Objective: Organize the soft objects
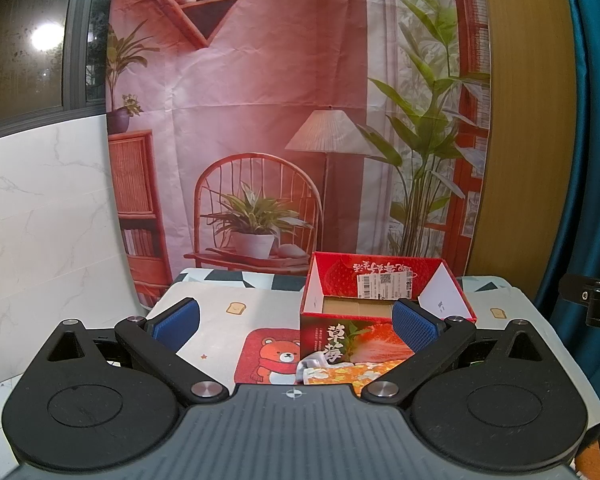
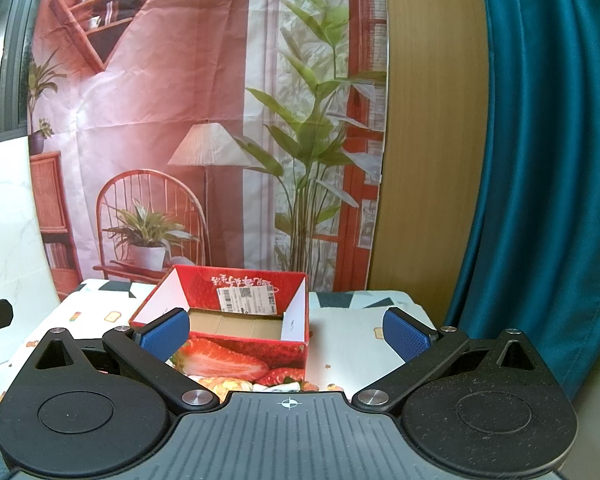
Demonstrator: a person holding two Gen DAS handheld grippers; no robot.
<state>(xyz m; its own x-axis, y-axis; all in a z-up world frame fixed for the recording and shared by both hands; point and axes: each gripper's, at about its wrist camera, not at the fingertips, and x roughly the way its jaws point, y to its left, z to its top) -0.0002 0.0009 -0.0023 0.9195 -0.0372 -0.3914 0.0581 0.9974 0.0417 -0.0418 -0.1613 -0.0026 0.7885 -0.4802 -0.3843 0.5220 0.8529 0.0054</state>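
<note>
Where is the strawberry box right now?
The strawberry box sits open on the table, right of the bear mat, with orange patterned cloth at its near side.

The orange patterned cloth at 6 o'clock of the strawberry box is mostly hidden behind the left tool's body; the box's label print is too small to read.

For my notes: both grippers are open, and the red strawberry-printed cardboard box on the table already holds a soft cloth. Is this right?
Not quite. The red strawberry-printed cardboard box is empty: the right wrist view shows only its bare brown floor. The rest holds: the left gripper and right gripper are open.
</note>
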